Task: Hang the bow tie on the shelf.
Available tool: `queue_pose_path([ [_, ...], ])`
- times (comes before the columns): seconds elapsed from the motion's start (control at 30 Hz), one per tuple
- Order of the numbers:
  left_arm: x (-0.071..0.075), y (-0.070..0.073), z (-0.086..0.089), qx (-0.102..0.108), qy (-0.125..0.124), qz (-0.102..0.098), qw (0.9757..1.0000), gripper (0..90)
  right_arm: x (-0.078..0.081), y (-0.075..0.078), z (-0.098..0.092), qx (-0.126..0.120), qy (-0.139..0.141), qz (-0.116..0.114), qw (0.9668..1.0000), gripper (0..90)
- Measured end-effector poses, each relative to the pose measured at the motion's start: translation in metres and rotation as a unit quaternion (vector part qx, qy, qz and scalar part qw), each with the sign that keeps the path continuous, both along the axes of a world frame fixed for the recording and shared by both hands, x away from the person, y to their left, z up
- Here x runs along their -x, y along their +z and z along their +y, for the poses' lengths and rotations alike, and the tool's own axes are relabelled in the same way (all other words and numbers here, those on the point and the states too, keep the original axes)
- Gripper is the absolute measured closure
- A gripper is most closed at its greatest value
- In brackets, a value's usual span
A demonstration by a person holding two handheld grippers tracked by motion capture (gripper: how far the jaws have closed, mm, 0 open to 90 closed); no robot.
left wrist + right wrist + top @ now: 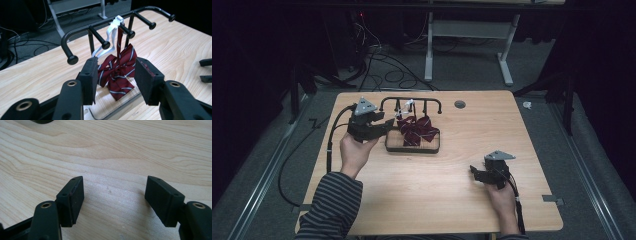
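The left gripper (388, 125) was held level at the left end of the rack (412, 101), its jaws standing wide with nothing pressed between the pads (91, 80). In the left gripper view the bow tie (119, 72), dark red with pale stripes, showed in the gap between the jaws but beyond them and apart from both pads. The tie hung by its white strap (110, 37) from one of the rack's black pegs (126, 31), and its lower edge reached down to the rack's wooden base (412, 145). In the high view the tie (417, 131) lay spread over that base, just right of the left gripper's tips.

The right gripper (476, 172) rested low on the table (462, 200), near its front right corner and well apart from the rack. Its jaws were also wide, and the right gripper view showed bare wood (112, 192) between the pads (75, 197).
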State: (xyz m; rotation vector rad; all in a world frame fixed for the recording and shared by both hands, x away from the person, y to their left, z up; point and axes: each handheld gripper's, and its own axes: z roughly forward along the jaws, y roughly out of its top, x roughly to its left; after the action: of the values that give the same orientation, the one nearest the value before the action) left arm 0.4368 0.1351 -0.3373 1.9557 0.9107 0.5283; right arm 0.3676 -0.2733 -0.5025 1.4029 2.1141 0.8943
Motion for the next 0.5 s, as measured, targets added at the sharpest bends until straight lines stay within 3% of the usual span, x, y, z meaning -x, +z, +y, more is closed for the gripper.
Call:
queue_pose_path([
  [0.5, 0.008, -0.010, 0.014, 0.010, 0.013, 0.007, 0.9998, 54.0, 0.000, 0.000, 0.000, 0.000, 0.000, 0.000, 1.0000, 33.1],
])
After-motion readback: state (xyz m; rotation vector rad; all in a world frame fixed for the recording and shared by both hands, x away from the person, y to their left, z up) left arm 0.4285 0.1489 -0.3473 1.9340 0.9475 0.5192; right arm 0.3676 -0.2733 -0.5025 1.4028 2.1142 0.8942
